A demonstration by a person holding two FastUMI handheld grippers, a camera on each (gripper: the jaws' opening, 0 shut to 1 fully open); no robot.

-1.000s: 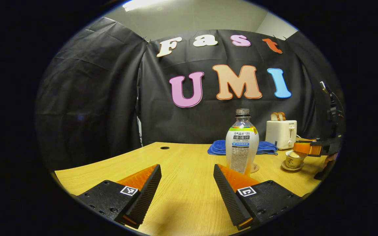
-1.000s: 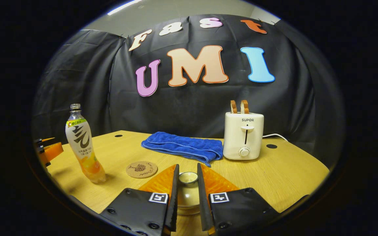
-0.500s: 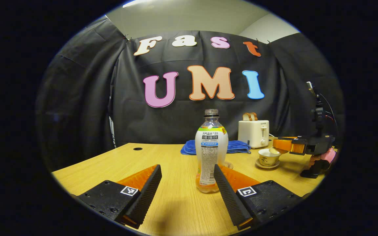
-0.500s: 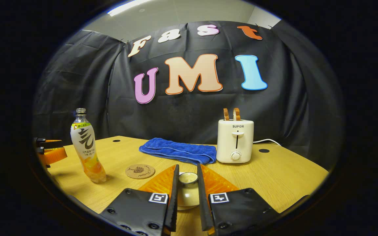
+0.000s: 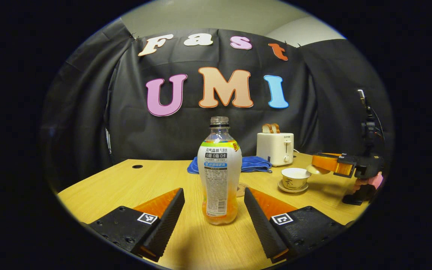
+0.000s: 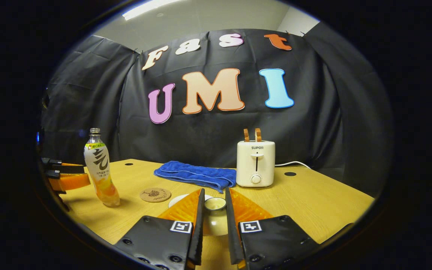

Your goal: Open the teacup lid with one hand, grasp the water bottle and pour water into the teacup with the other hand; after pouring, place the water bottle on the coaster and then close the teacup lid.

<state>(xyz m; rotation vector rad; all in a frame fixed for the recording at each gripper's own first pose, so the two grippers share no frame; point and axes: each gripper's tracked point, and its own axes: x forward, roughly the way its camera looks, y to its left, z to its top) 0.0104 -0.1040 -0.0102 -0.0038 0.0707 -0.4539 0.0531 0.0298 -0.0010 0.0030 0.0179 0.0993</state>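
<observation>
An uncapped drink bottle (image 5: 219, 172) with a little orange liquid stands upright on the table, between the fingers of my open left gripper (image 5: 213, 193), which do not touch it. The white teacup (image 5: 295, 178) sits uncovered on its saucer to the right. My right gripper (image 5: 326, 165) hovers beside it, shut on the lid (image 5: 313, 169). In the right gripper view the right gripper (image 6: 214, 193) clamps the cream lid (image 6: 215, 215), knob forward, above the table. The bottle (image 6: 99, 168) stands at far left with the left gripper (image 6: 66, 176) beside it. A round cork coaster (image 6: 155, 194) lies between.
A white toaster (image 6: 255, 163) with two bread slices stands at the back of the wooden table (image 6: 313, 195). A folded blue towel (image 6: 195, 175) lies to its left. A hand (image 5: 368, 182) holds the right gripper at the table's right edge.
My left gripper has come up to the bottle, which now stands between its open fingers. My right gripper has lifted the lid off the teacup and drawn it back to the right.
</observation>
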